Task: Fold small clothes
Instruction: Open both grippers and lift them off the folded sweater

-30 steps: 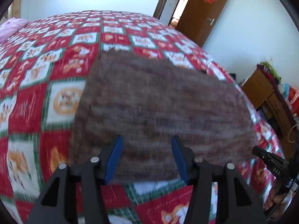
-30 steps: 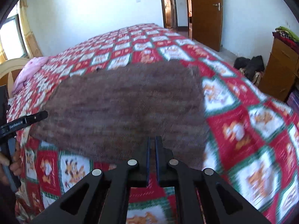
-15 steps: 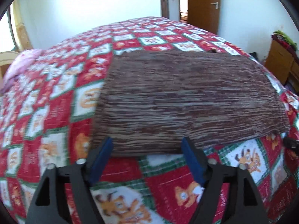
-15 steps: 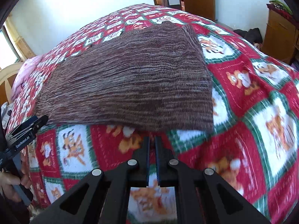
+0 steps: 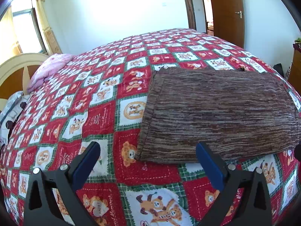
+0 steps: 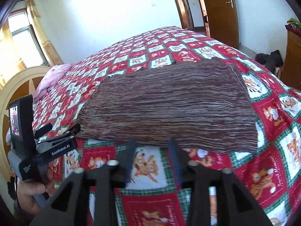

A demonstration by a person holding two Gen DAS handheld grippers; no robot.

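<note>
A brown striped knitted garment (image 5: 216, 113) (image 6: 169, 103) lies folded flat in a rectangle on the red, white and green bear-print quilt (image 5: 105, 116) (image 6: 272, 150). My left gripper (image 5: 147, 148) hovers just short of the garment's near left corner. Its blue-padded jaws are opening very wide and nothing is between them. My right gripper (image 6: 152, 143) hangs over the quilt in front of the garment's near edge, and its jaws are opening with only quilt showing in the gap. The right wrist view also catches the left gripper (image 6: 63, 128), held by a hand (image 6: 32, 192) at the lower left.
A pink folded blanket (image 5: 49, 69) lies by the cream and wood headboard (image 5: 18, 64) at the left. A wooden door (image 5: 225, 9) stands at the far right. A wooden cabinet (image 6: 293, 52) and dark clothes (image 6: 269, 58) on the floor sit beyond the bed's right side.
Both grippers have drawn back off the garment toward the near side of the bed. The left jaws have spread wider, the right jaws have parted from shut, and the left view has swung leftward.
</note>
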